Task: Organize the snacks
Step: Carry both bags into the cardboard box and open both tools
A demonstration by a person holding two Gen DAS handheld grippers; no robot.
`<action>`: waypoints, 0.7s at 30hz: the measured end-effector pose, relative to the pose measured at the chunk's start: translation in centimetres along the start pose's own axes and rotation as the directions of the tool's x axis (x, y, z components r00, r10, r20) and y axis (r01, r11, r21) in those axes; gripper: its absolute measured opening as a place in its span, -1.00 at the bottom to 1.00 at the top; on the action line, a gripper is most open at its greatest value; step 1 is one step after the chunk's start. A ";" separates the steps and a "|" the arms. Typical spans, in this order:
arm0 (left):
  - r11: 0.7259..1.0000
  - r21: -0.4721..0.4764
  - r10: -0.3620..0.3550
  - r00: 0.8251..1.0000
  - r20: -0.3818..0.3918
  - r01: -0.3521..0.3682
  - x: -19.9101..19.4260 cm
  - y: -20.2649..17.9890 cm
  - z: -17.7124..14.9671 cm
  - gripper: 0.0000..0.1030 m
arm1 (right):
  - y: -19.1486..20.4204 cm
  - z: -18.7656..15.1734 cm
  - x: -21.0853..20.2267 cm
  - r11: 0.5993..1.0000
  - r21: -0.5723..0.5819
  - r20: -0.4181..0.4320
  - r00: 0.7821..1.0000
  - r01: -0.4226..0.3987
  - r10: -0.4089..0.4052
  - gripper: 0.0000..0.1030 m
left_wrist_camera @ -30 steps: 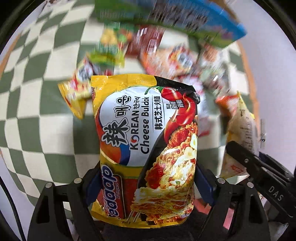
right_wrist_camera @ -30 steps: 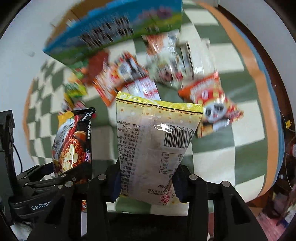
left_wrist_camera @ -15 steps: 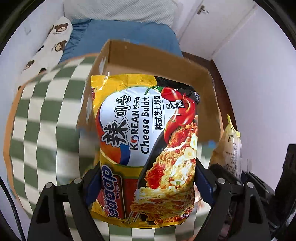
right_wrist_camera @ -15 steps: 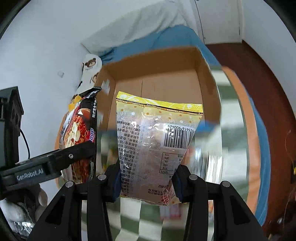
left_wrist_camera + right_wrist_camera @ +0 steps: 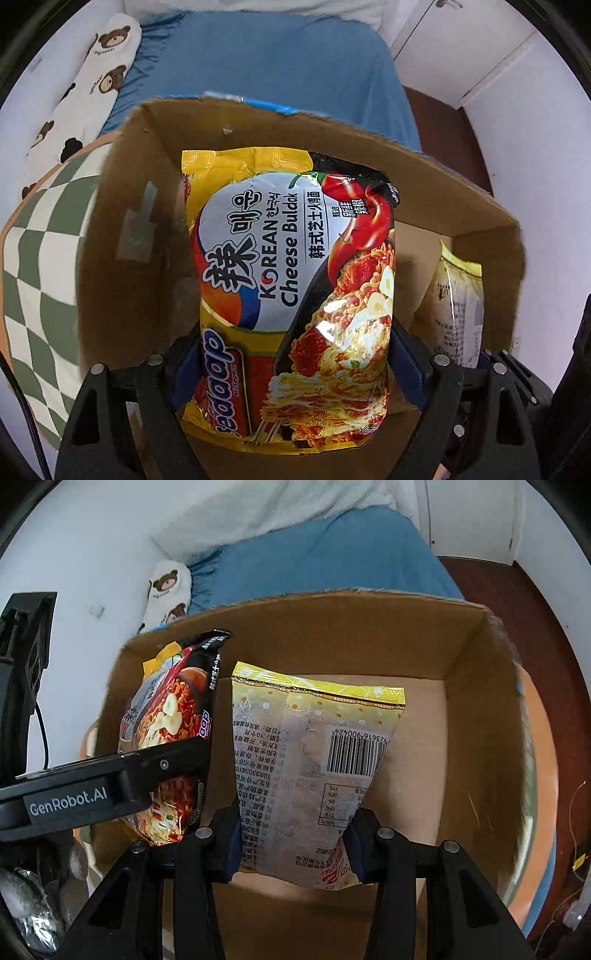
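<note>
My left gripper (image 5: 291, 373) is shut on a yellow Korean Cheese Buldak noodle packet (image 5: 291, 280), hanging over the open cardboard box (image 5: 424, 192). My right gripper (image 5: 293, 842) is shut on a clear snack bag with a yellow top and a barcode (image 5: 314, 760), also above the box (image 5: 476, 716). The snack bag (image 5: 460, 302) shows at the right edge of the left wrist view. In the right wrist view the noodle packet (image 5: 173, 720) and the left gripper's black body (image 5: 110, 786) appear on the left. The box floor looks bare.
The box stands on a green-and-white checkered cloth (image 5: 33, 280) with an orange border. Behind it lies a bed with a blue sheet (image 5: 266, 59) and a bear-print pillow (image 5: 77, 92). White walls and dark wooden floor (image 5: 535, 598) surround it.
Both grippers have swung away from the pile of snacks on the checkered cloth and now hang over the open cardboard box, each with its packet still held.
</note>
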State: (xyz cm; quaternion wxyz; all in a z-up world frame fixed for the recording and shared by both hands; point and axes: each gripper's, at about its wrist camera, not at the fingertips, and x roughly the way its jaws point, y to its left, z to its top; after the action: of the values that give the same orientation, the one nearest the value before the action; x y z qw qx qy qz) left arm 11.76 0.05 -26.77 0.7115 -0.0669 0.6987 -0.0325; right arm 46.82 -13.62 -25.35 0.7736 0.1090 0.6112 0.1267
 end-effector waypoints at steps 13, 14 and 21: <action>0.999 -0.003 0.036 0.997 -0.065 -0.037 3.6 1.9 -4.9 0.78 | -0.7 4.5 7.5 0.998 -0.042 -0.076 0.996 0.039 -0.042 0.72; 1.000 -0.007 0.029 0.998 -0.061 -0.029 3.4 2.0 -5.0 0.80 | -0.8 4.6 7.5 0.998 -0.040 -0.072 0.996 0.048 -0.051 0.76; 1.000 0.006 0.031 1.000 -0.002 -0.031 1.0 2.9 -6.3 0.80 | -0.2 3.9 6.4 0.996 -0.042 -0.045 0.996 0.076 -0.078 0.82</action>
State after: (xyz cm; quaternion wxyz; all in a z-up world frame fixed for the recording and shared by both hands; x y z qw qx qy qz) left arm 5.33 2.47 -28.23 0.7113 -0.0540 0.7004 -0.0237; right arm 52.00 -11.76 -30.41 0.7654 0.0669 0.6302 0.1117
